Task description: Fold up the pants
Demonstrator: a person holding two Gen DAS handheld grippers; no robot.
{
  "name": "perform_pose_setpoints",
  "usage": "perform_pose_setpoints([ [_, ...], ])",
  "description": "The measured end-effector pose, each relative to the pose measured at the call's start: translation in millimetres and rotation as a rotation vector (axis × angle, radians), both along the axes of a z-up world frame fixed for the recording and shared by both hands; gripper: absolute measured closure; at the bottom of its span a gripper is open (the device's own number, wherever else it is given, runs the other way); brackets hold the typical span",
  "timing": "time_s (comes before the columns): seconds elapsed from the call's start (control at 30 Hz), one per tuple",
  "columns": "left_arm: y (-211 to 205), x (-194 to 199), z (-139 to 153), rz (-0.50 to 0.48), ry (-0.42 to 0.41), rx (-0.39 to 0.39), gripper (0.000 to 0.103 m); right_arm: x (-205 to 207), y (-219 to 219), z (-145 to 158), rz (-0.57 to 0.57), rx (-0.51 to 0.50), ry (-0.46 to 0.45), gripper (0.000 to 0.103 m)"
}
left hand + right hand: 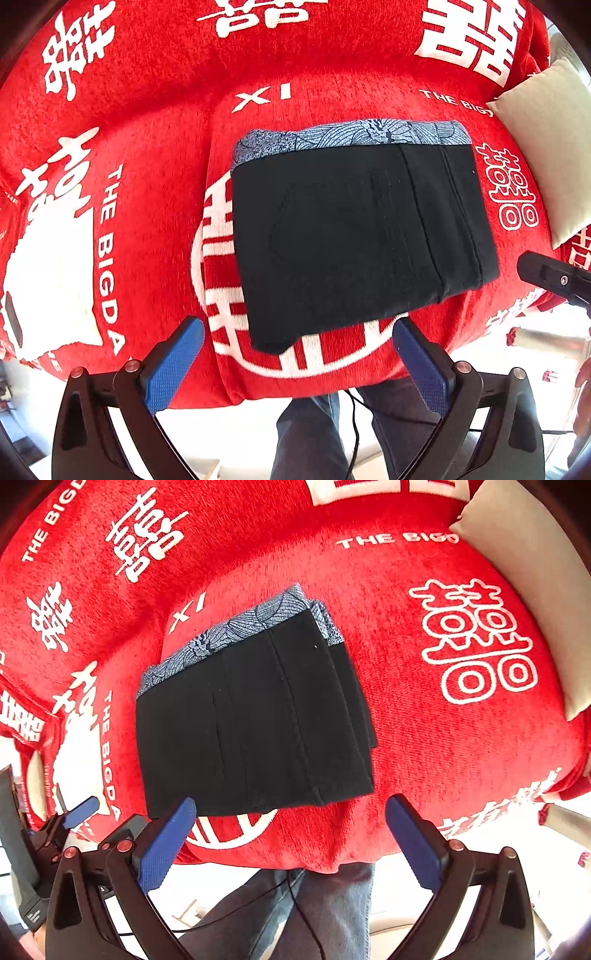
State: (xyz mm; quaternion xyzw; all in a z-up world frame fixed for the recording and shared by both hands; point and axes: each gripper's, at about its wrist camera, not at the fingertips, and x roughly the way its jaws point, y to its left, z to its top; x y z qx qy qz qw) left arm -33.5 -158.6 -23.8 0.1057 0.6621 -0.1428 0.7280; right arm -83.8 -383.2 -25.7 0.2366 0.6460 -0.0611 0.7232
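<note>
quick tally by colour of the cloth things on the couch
Black: 1, the folded pants, with a blue-grey patterned layer showing at the far edge.
Red: 1, the printed red throw under them.
Beige: 1, the cushion at the right end.
Total: 3 cloth things.

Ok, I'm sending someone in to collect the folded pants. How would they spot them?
Look at the red blanket with white lettering that covers the seat. In its middle lies a flat black rectangle, the folded pants. A blue-and-white patterned band along their far edge sets them apart from the plain beige cushion nearby.
</note>
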Motion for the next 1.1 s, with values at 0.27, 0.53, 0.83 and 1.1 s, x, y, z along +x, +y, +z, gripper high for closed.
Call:
perform_pose_setpoints([
  [0.27, 14, -11, 26, 0.019, -0.022, 0.01, 0.001, -8, 25, 32, 0.032, -0.168, -0.002, 0.0],
  [0.53, 27, -15, 47, 0.006, -0.035, -0.015, 0.001, -15, 49, 54, 0.072, -0.253, 0.036, 0.0],
  [0.83, 25, -18, 61, 0.006, -0.009, 0.002, 0.001, -18, 58, 67, 0.115, -0.285, 0.062, 0.0],
  [1.1, 5, -24, 60, 0.05, 0.019, 0.031, 0.001, -26, 46, 69, 0.184, -0.287, 0.063, 0.0],
])
